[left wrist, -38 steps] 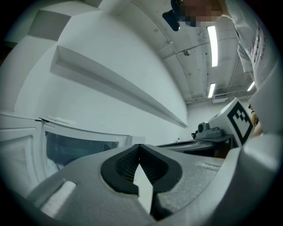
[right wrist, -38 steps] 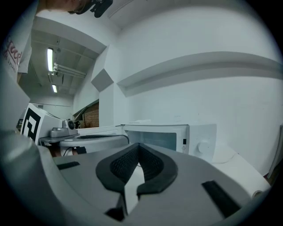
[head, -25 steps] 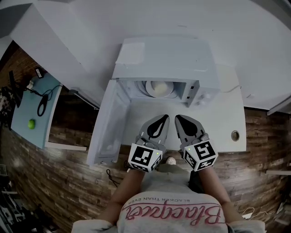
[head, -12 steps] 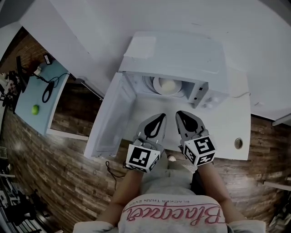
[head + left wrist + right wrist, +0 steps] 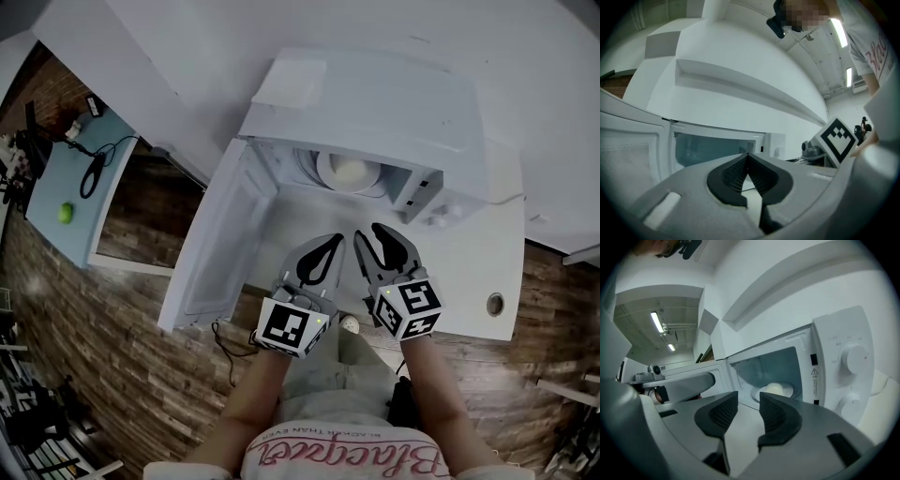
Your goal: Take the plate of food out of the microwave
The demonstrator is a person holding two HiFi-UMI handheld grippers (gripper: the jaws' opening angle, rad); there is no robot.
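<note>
A white microwave (image 5: 375,103) stands on the counter with its door (image 5: 220,248) swung open to the left. Inside is a white plate (image 5: 349,173) with a pale round piece of food; the right gripper view shows that plate (image 5: 776,390) in the cavity too. Both grippers hover over the counter in front of the opening, short of it. My left gripper (image 5: 330,246) is shut with nothing in it, its tips together (image 5: 747,157). My right gripper (image 5: 373,236) is opening, and nothing is between its pads (image 5: 749,397).
The microwave's knobs (image 5: 853,359) are to the right of the cavity. The white counter (image 5: 469,272) has a round hole (image 5: 495,304) near its front right. A light blue table (image 5: 42,225) at the far left carries cables and a green ball (image 5: 66,213). The floor is wood.
The right gripper's jaws have parted from shut to a clear gap. Both grippers have edged a little toward the microwave opening. The left gripper stays shut.
</note>
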